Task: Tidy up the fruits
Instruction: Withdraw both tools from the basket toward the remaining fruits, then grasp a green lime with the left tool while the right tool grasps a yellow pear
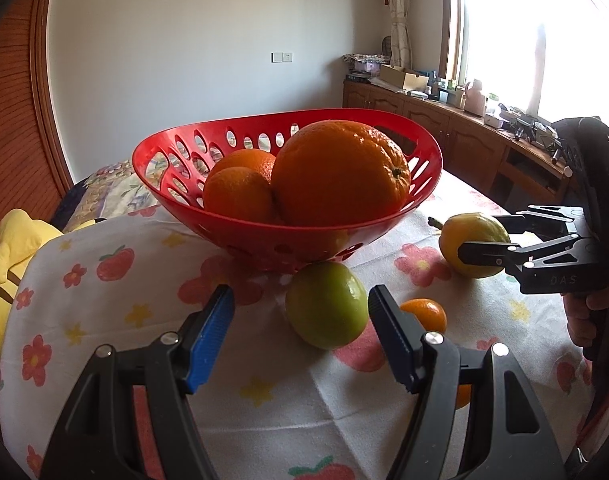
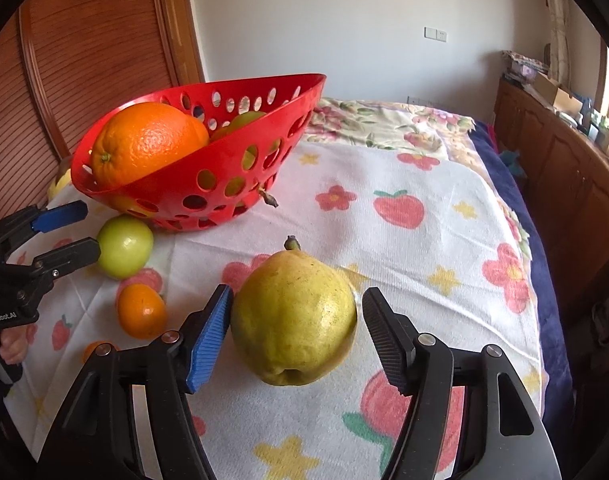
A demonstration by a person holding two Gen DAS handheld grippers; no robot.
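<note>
A red perforated basket [image 1: 172,152] holds a large orange [image 1: 336,172] and smaller oranges [image 1: 238,194]; it also shows in the right wrist view [image 2: 224,152]. My left gripper [image 1: 300,308] is open around a green apple [image 1: 324,304] on the cloth, not gripping it. My right gripper [image 2: 296,312] is open around a yellow pear [image 2: 292,316], which lies on the cloth with its left side near the blue pad. A small tangerine [image 2: 140,310] lies beside the apple [image 2: 124,248]; another orange fruit [image 2: 94,348] shows partly behind a finger.
A white cloth with flower and strawberry prints [image 2: 384,216] covers the surface. A yellow plush toy [image 1: 8,248] lies at the left. Wooden cabinets with clutter [image 1: 444,116] stand at the right under a window. A wooden door [image 2: 84,40] is behind the basket.
</note>
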